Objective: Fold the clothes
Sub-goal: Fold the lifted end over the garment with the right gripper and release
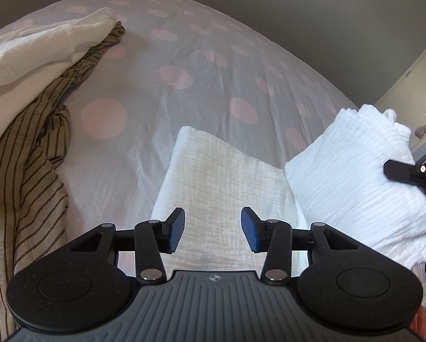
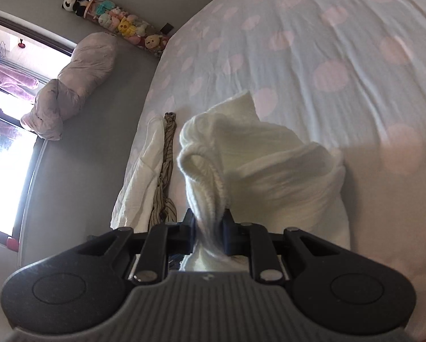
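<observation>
A white crinkled garment lies on the dotted bed sheet point(image 1: 156, 99). Its flat folded part point(image 1: 218, 176) sits just ahead of my left gripper point(image 1: 213, 228), which hovers open over it with nothing between the blue pads. The garment's right part point(image 1: 355, 176) is lifted and folded over, and a black finger point(image 1: 398, 171) of my right gripper pinches it at the right edge. In the right wrist view my right gripper point(image 2: 208, 228) is shut on a bunched, hemmed edge of the white garment point(image 2: 255, 165), which hangs raised above the bed.
A brown striped garment point(image 1: 28, 171) and a white cloth point(image 1: 36, 57) are piled at the bed's left side. Beyond the bed edge, a bundled grey duvet point(image 2: 73, 79) lies on the floor, with a row of plush toys point(image 2: 119, 22) by the wall and a bright window point(image 2: 2, 142).
</observation>
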